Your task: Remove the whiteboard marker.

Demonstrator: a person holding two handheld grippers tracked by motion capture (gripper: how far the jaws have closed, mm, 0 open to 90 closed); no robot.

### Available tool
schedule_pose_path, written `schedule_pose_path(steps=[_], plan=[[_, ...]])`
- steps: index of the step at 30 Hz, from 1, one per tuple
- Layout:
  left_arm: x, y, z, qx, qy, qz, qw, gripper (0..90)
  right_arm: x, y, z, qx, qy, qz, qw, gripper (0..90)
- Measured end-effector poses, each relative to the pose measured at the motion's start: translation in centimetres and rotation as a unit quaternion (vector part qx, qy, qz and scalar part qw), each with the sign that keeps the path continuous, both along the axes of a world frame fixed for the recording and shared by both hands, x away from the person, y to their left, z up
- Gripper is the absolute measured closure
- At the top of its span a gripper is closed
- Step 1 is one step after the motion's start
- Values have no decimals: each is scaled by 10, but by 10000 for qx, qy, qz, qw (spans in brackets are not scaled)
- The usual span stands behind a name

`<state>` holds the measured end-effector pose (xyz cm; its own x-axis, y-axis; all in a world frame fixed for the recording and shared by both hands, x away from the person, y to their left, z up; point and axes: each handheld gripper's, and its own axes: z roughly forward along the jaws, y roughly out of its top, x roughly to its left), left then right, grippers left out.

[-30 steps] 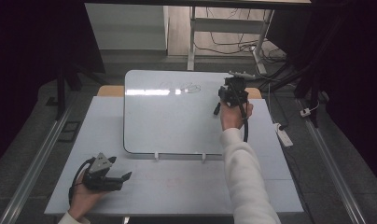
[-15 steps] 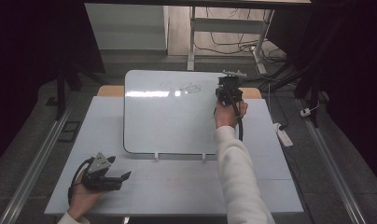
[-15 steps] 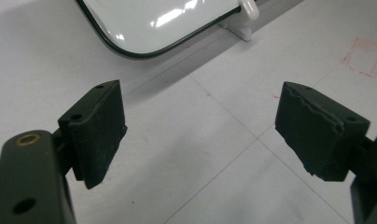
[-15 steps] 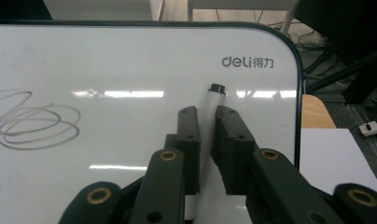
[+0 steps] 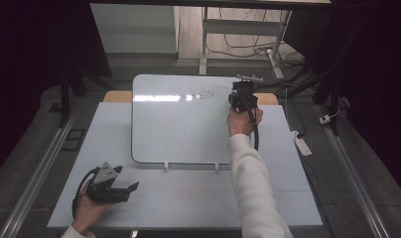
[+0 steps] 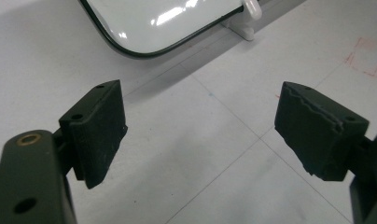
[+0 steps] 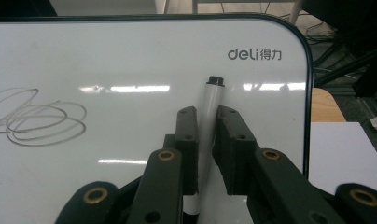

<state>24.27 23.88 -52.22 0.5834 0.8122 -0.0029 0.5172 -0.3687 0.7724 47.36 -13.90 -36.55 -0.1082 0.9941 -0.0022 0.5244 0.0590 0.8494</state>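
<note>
Over the glossy white rounded-corner whiteboard, the right gripper hovers near its far right corner; the left gripper rests on the pale grey table.
Left gripper view: jaws spread wide (nothing between). Right gripper view: jaws clamp a white black-capped marker, beside grey scribbles.

Lab workspace: whiteboard, floor cables, power strip.

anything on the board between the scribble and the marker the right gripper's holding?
No. In the right gripper view the whiteboard is bare between the scribble and the marker in the right gripper: only light reflections there.
</note>
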Motion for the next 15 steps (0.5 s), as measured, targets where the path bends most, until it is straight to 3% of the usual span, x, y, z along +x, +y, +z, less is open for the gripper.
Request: schedule_pose_path(steps=[5,11,15], plan=[[0,0,0,-3,-7,2,10000,177,1,10,-5,-137,83,-90,9998,772],[-1,1,0,-19,-18,9,10000,178,-1,24,-9,-339,-15,-99,9994,806],[-1,2,0,-26,-17,16,10000,178,-2,22,-8,-306,-107,-130,9994,809]])
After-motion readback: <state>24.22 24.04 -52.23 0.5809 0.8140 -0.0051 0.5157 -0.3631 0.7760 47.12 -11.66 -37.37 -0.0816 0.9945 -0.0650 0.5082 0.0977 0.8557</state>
